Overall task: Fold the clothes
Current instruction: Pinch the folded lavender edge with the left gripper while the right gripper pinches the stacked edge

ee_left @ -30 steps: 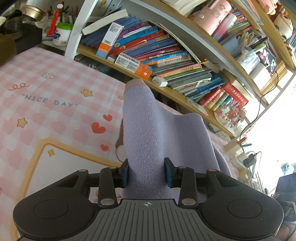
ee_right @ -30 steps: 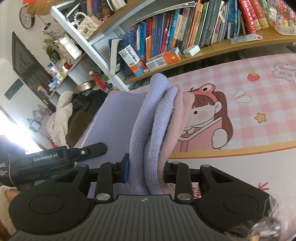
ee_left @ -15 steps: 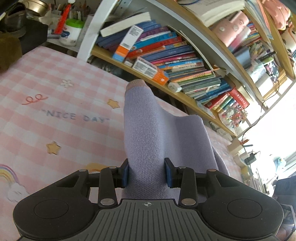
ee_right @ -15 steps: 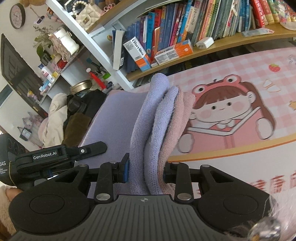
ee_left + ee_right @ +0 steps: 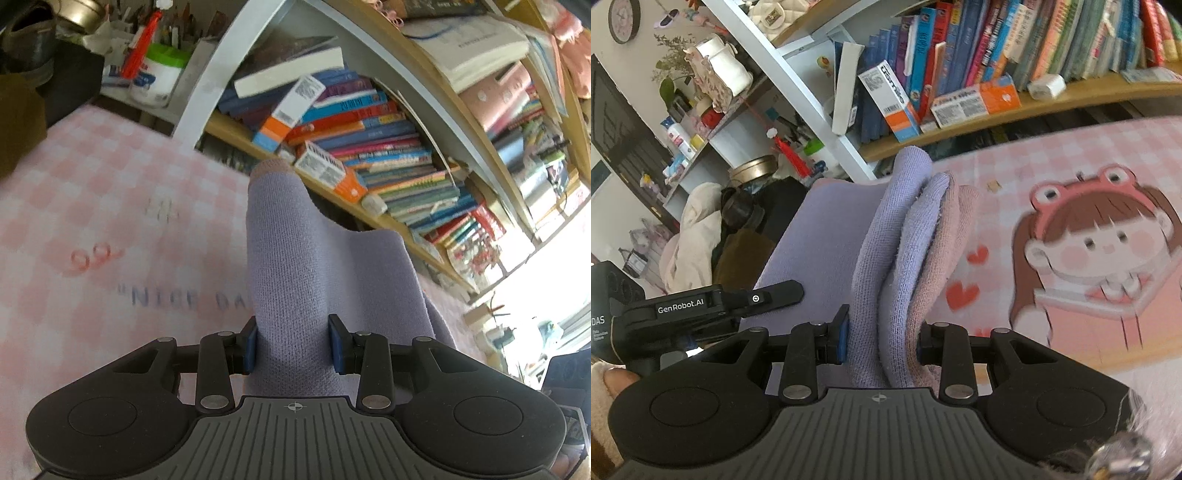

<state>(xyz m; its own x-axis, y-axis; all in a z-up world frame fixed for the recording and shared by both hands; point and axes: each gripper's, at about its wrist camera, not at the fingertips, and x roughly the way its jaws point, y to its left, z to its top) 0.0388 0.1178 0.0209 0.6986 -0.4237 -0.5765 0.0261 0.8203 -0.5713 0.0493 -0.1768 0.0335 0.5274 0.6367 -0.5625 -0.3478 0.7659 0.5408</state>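
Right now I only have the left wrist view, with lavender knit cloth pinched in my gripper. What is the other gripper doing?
Observer: The right gripper is shut on a bunched stack of folds of the same lavender knit garment, with a dusty pink layer on its right side.
Operator: Can you see my left gripper from there?
Observer: Yes, the left gripper shows at the lower left, on the flat lavender panel.
Operator: What is printed on the mat over there?
Observer: A cartoon girl in a frog hat on the pink checked mat.
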